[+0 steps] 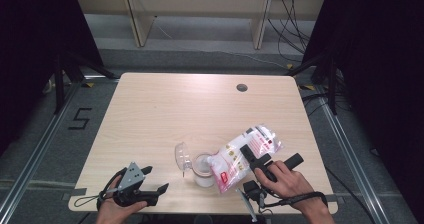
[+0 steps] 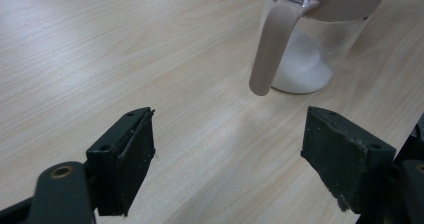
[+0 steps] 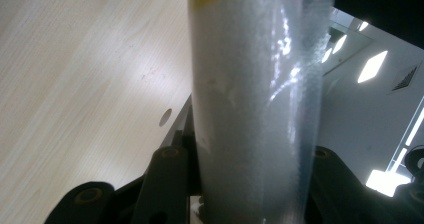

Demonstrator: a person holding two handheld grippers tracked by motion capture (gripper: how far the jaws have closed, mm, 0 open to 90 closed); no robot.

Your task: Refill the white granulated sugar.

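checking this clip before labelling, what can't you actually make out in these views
- Print on the white plastic bag with red markings: too small to read in the high view.
- Bag's mouth over the clear jar with the pink rim: hidden behind the bag in the high view, cut off by the top edge in the left gripper view.
- Right tongs: the bag covers the jaw tips in the right gripper view.
- Left tongs: open, touching nothing.

Left claw [image 1: 156,180] resting low, jaws spread wide (nothing between them), right claw [image 1: 253,158] clamped, tilted up.
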